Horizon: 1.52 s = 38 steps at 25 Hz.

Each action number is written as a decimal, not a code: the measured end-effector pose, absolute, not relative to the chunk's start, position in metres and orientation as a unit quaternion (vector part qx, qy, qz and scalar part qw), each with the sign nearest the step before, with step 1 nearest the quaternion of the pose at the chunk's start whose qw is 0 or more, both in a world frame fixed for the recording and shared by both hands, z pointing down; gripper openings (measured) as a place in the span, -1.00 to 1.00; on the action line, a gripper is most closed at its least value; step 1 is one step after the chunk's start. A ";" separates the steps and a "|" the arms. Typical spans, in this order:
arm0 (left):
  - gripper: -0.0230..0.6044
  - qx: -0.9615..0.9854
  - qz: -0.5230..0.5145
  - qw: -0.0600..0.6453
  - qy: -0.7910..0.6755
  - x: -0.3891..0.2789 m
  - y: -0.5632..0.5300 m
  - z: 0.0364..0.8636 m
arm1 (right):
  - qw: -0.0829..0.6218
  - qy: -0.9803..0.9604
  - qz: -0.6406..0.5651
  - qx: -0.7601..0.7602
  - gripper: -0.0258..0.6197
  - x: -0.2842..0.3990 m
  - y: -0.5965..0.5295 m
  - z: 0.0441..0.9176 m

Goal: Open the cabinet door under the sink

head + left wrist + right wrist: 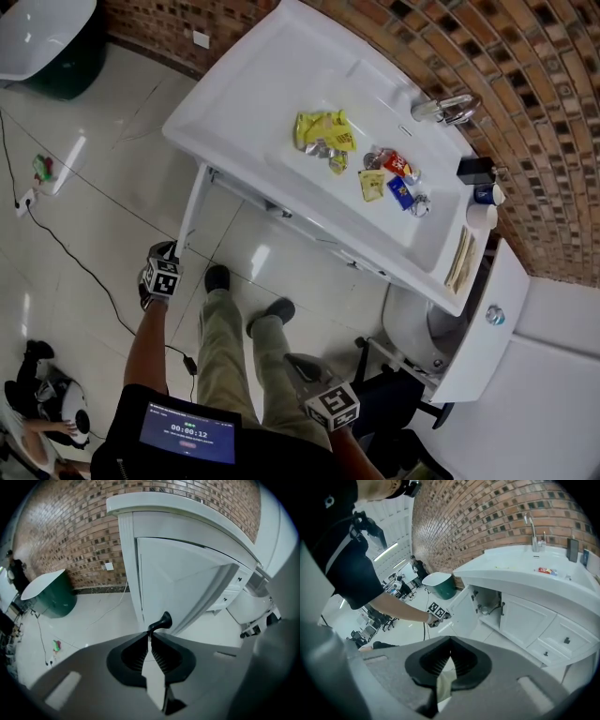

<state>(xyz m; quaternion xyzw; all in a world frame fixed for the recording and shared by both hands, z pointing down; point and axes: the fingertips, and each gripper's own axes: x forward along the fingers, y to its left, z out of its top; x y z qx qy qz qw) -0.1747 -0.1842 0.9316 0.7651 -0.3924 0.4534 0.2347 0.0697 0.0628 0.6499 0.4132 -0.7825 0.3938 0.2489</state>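
Observation:
The white sink cabinet (525,616) stands against the brick wall, and its left door (461,609) is swung out. In the left gripper view that door (183,578) fills the middle, with a black knob (162,620) on it. My left gripper (150,633) is shut on this knob. From the head view the door (192,211) shows only as a thin white edge below the sink's left corner, with the left gripper (171,251) at its lower end. My right gripper (294,361) hangs by my right leg, away from the cabinet, its jaws (449,641) shut on nothing.
Several snack packets (323,131) lie in the sink basin (281,75) near the faucet (448,108). A toilet (441,328) stands right of the cabinet. A green bin (56,47) is at the far left. Cables (66,253) cross the tiled floor. Pipes (490,604) show inside the cabinet.

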 end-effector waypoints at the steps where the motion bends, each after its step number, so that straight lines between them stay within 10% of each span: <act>1: -0.81 0.767 0.457 0.232 -0.386 -0.181 -0.187 0.931 | 0.248 -0.783 0.394 0.412 -0.95 0.065 0.061 0.650; 19: -0.89 0.735 0.391 0.331 -0.444 -0.262 -0.119 0.871 | 0.227 -0.802 0.364 0.416 -0.95 0.009 0.026 0.618; 38: -0.89 0.893 0.247 0.237 -0.292 -0.009 0.069 0.642 | 0.170 -0.779 0.337 0.500 -0.95 0.134 0.244 0.567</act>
